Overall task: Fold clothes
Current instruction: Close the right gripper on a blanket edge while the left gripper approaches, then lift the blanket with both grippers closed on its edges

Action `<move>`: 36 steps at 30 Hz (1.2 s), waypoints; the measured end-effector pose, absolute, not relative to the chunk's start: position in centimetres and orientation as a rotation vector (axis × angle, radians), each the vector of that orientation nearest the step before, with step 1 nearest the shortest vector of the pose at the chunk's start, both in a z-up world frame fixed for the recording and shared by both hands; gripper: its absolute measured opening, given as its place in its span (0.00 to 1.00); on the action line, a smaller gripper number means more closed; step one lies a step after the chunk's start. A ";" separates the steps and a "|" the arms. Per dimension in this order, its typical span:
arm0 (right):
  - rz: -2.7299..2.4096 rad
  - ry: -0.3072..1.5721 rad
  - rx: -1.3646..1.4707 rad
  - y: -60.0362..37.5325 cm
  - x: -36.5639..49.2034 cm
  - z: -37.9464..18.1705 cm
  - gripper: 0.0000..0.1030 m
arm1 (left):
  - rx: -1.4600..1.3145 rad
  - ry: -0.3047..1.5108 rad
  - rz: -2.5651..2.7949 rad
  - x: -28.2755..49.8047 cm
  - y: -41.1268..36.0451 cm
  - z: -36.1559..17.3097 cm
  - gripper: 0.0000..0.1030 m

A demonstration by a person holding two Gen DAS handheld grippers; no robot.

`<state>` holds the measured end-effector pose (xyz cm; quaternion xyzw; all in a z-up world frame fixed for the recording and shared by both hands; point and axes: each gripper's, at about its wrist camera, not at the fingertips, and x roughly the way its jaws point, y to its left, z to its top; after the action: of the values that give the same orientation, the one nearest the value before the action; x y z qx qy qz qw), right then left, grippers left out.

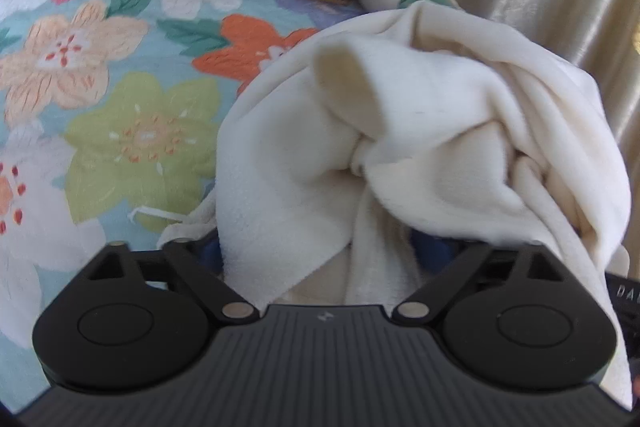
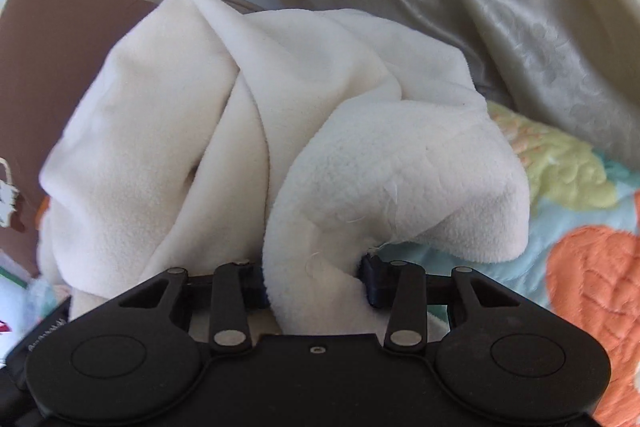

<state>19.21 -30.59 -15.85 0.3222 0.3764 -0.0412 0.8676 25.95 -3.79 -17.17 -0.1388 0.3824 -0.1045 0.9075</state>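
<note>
Both grippers tilted down into fleece (image 2: 248,115)

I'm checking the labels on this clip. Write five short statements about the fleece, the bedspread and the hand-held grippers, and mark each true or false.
1. The fleece is cream-white. True.
2. The fleece lies flat and neatly folded. False: it is bunched in a heap.
3. The bedspread has a floral print. True.
4. The right hand-held gripper has nothing between its fingers. False: a roll of fleece sits between them, and the pads press on it.
5. The curtain is dark blue. False: it is pale cream.
</note>
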 end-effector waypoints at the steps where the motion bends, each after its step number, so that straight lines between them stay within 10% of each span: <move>1: -0.067 0.795 0.650 -29.8 19.3 -15.6 0.40 | -0.279 0.773 -0.234 25.7 -3.7 -17.0 0.72; 16: 0.106 0.840 0.602 -26.8 20.9 -16.0 0.38 | -0.312 0.875 -0.300 27.4 -2.9 -16.9 0.68; 36: 0.493 0.784 0.436 -9.7 14.5 -4.5 0.31 | -0.010 0.987 -0.424 17.9 7.6 -3.5 0.23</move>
<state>14.53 -9.65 -4.49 0.2084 0.3749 0.2357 0.8720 17.92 7.59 -3.50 -0.0046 0.4701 -0.2021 0.8591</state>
